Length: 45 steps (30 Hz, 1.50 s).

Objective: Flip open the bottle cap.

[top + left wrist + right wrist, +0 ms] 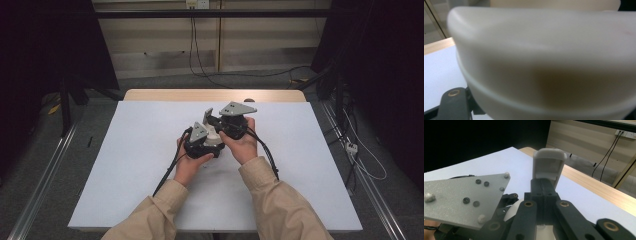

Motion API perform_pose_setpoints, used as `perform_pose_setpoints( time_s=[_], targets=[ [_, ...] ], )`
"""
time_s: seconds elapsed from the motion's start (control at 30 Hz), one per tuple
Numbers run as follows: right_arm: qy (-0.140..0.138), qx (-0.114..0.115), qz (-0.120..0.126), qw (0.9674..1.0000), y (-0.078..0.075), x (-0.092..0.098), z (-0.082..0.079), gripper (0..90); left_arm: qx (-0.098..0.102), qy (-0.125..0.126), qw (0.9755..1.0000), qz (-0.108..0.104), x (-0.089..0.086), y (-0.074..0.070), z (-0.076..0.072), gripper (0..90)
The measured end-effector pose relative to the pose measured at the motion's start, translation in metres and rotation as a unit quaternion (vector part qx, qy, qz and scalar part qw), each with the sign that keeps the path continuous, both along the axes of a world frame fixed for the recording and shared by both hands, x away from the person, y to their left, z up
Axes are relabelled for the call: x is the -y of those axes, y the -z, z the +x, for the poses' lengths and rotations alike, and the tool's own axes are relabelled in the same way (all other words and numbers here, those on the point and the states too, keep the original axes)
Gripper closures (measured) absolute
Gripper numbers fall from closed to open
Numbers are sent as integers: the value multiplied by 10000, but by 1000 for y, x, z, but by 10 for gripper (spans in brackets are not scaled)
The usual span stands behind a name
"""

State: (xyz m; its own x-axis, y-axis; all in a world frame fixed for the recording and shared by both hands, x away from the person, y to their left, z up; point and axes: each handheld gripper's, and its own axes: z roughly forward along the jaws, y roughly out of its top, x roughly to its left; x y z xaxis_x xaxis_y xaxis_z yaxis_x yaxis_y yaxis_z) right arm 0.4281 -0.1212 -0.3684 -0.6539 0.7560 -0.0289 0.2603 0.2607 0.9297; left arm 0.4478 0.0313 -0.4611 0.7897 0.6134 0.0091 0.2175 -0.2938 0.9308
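Item: white hinged case (548, 165), held above the white surface (125, 165). Your right tongs (544, 191) are clenched on its raised lid; left tongs' (202, 142) state untellable. Risk: prying too hard strains the hinge.

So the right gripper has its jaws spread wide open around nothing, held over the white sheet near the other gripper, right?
Not quite. In the right gripper view, the right gripper has its jaws pressed together on a small white plastic piece, not spread open. The rest holds: it is over the white sheet, close to the left gripper.
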Motion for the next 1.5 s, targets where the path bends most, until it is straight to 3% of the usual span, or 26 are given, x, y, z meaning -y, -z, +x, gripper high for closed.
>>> perform_pose_setpoints(
  time_s=[1.5],
  targets=[
    [41,-36,-136,9999,8,-10,12,900,-58,-28,10000,-47,1,0,0,188]
  ],
)
